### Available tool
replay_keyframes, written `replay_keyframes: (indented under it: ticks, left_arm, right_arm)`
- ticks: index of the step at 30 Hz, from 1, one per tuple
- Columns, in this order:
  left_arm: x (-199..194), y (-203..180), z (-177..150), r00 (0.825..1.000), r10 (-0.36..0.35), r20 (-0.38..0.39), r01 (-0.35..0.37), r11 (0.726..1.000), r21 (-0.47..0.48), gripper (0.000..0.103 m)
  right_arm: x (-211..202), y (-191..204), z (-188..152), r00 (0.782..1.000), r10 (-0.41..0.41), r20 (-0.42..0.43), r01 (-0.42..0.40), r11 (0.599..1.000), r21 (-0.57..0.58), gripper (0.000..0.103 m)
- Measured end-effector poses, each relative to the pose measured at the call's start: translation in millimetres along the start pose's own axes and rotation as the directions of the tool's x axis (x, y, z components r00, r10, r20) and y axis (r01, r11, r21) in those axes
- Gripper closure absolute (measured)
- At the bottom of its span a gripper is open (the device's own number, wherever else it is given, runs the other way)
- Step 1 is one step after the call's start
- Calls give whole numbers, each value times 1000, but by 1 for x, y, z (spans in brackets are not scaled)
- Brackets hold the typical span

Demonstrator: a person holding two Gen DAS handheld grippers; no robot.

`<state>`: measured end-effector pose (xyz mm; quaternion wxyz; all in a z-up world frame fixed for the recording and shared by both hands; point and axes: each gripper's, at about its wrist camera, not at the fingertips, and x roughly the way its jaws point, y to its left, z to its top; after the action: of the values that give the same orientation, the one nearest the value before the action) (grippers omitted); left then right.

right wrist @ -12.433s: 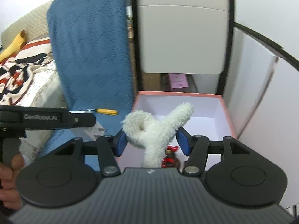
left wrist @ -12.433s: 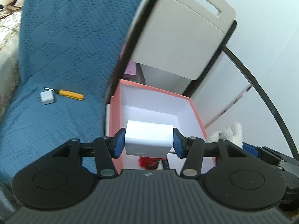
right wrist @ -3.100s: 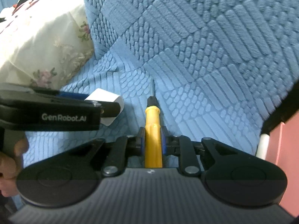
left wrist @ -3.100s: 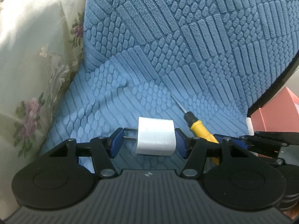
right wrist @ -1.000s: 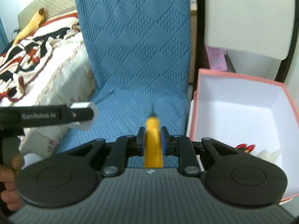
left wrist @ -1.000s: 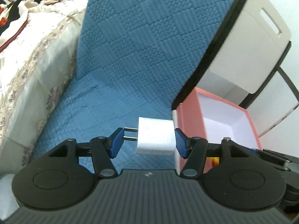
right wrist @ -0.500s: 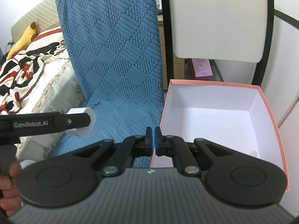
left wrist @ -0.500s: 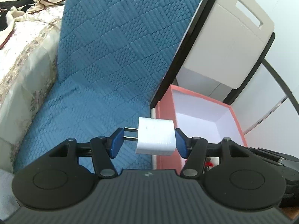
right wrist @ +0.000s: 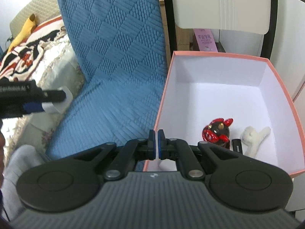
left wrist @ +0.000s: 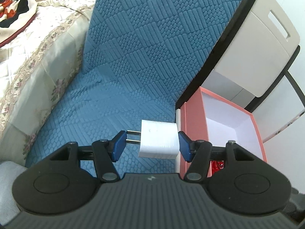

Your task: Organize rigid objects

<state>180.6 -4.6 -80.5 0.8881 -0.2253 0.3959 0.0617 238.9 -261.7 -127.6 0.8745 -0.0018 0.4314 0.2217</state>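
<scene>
The left gripper (left wrist: 150,143) is clamped on a small white plastic plug adapter (left wrist: 158,141), one blue pad pressing the tips of its two metal prongs and the other pressing its flat back face, so the adapter hangs in the air over the blue quilted textured cover (left wrist: 133,66) that drapes the seat and backrest below it. Just to the right of the adapter stands an open cardboard box, salmon pink outside and white inside (left wrist: 194,126), its near wall close behind the gripper's right finger. In the right wrist view the right gripper (right wrist: 157,145) has its blue pads brought together with nothing between them, poised just above the left wall of the same box. On the box's white floor lie a glossy red and black horned figurine (right wrist: 217,131), a small black rectangular stick (right wrist: 237,145) just right of it, and a white fluffy plush toy (right wrist: 253,135) at the far right, touching or nearly touching the stick. Behind the box is a beige moulded chair back on a black frame (right wrist: 219,5), with a pink printed carton (right wrist: 205,40) beneath it. To the left, a bed with a cream floral quilted spread (left wrist: 38,57) adjoins the blue cover.
</scene>
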Motion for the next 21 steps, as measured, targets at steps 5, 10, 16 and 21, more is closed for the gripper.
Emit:
replay_keyframes:
  ticks: [5,10,16,21]
  left_arm:
    - [4,-4,-5,1000,2,-7,-1,1000,28,39]
    - [4,-14,-14,999,-30,-20,31,998,49,39]
    - [-1,-28,-26,997,-59,-42,63,992,110,39]
    - [1,-35,-34,995,-59,-79,72,982,174,39]
  right_arm:
    - [0,-13,-23,999,-25,-43,26,999,20,98]
    - [-17,-23,-43,997,-51,-55,54,997,54,98]
    - [-37,-29,-73,996,-80,-43,86,980,179,98]
    - [-35,-36,-110,996,-71,-53,86,918,387,98]
